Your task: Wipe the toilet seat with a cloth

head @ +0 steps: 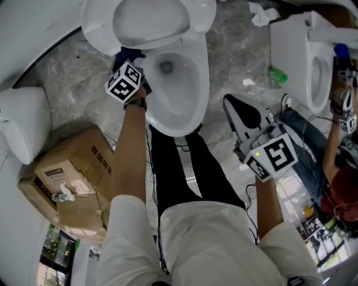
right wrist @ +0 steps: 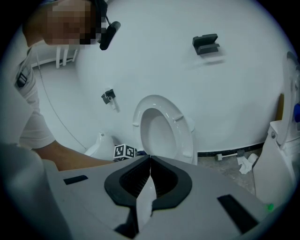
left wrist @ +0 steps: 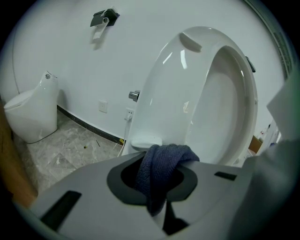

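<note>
The white toilet (head: 168, 111) stands at the top middle of the head view with its seat (head: 148, 22) and lid raised. My left gripper (head: 130, 66) is at the bowl's left rear rim, shut on a dark blue cloth (head: 128, 55). In the left gripper view the cloth (left wrist: 159, 171) hangs bunched between the jaws of the left gripper (left wrist: 161, 157), just before the upright seat (left wrist: 206, 93). My right gripper (head: 229, 101) hovers to the right of the bowl, shut and empty. The right gripper (right wrist: 150, 159) points toward the toilet (right wrist: 161, 129) from a distance.
A cardboard box (head: 72, 179) sits on the floor at the left, beside a white fixture (head: 19, 125). A second toilet (head: 305, 56) stands at the right, with a green bottle (head: 277, 74), crumpled paper (head: 260, 14) and another person (head: 335, 145) nearby.
</note>
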Demonstrator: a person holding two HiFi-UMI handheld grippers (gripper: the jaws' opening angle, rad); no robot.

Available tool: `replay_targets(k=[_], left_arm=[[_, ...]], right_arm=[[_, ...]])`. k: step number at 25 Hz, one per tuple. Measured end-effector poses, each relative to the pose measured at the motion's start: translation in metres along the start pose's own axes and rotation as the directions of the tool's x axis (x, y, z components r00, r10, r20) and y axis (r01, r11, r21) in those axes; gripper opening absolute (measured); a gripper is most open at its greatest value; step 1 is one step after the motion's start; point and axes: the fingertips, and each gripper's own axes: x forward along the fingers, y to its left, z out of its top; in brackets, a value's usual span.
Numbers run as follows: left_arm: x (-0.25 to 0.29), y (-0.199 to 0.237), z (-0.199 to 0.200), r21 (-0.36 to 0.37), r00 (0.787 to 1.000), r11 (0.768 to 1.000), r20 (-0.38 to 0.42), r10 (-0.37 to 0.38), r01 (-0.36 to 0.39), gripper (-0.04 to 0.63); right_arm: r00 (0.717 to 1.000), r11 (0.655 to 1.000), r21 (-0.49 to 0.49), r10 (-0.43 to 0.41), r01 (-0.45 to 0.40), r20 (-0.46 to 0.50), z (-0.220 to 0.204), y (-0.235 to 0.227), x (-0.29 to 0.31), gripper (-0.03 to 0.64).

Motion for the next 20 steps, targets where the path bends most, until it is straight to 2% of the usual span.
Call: replay_targets(k=[7, 11, 13, 17, 20], left_arm=[[-0.019, 0.002, 0.006, -0.07, 1.0, 0.998, 0.016, 0.003, -0.002, 0.034], [-0.02, 0.007, 0.015, -0.142, 1.0, 0.99, 0.019, 0.009, -0.006, 0.034], [-0.02, 0.008, 0.019, -0.143, 1.0, 0.99, 0.007, 0.02, -0.019, 0.034], [-0.025, 0.006, 0.045, -0.12, 0.998, 0.993, 0.062, 0.022, -0.014, 0.033], [-0.018, 0.003, 0.056, -0.118, 0.999, 0.993, 0.033, 0.013, -0.009, 0.032]], right_arm=[[1.0, 1.0, -0.023, 0.011, -0.011, -0.016, 0.006, 0.01, 0.0, 0.028], [0.999, 0.999, -0.028, 0.025, -0.025, -0.021, 0.007, 0.015, 0.0, 0.028], [0.999, 0.999, -0.033, 0.03, -0.031, -0.02, 0.011, 0.018, 0.0, 0.028], [0.999, 0.999, -0.025, 0.046, -0.046, -0.007, 0.021, 0.022, -0.002, 0.028], [0.999, 0.999, -0.02, 0.046, -0.046, 0.005, 0.03, 0.024, -0.004, 0.028]])
